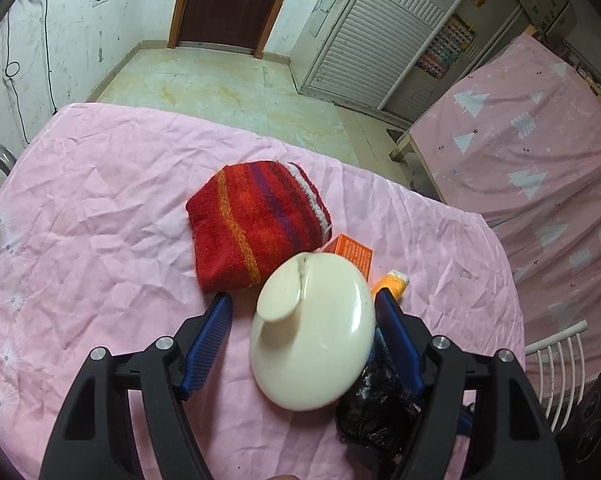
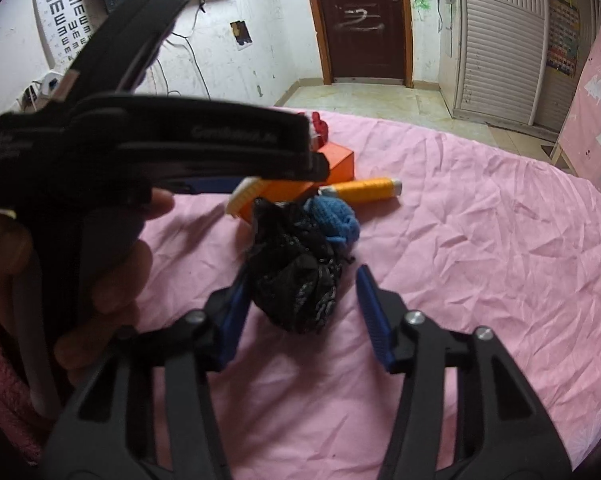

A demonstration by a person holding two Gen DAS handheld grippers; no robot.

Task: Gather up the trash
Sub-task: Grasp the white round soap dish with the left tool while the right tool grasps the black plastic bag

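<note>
Pink-sheeted counter (image 1: 100, 208), contents: folded red knitted cloth (image 1: 256, 228); orange box (image 2: 336, 164); yellow spool (image 2: 364, 190); crumpled black bag (image 2: 296, 280) beside blue knit (image 2: 340, 220). Left tongs (image 1: 304, 308) spread around cream round lid (image 1: 312, 332), grip uncertain. Right tongs (image 2: 304, 284) spread, left pad touching bag.

On the pink sheet (image 1: 100, 200) I count one folded red striped knit cloth (image 1: 256, 228), lying ahead of the left gripper (image 1: 304, 304). One cream round lid (image 1: 312, 332) sits between that gripper's two blue fingers. One orange box (image 2: 336, 162) and one spool of yellow thread (image 2: 364, 189) lie beyond the right gripper (image 2: 304, 280). One black bundle (image 2: 296, 276) sits just ahead of its fingers, with one blue knit piece (image 2: 336, 216) just past it. Two grippers in all.
</note>
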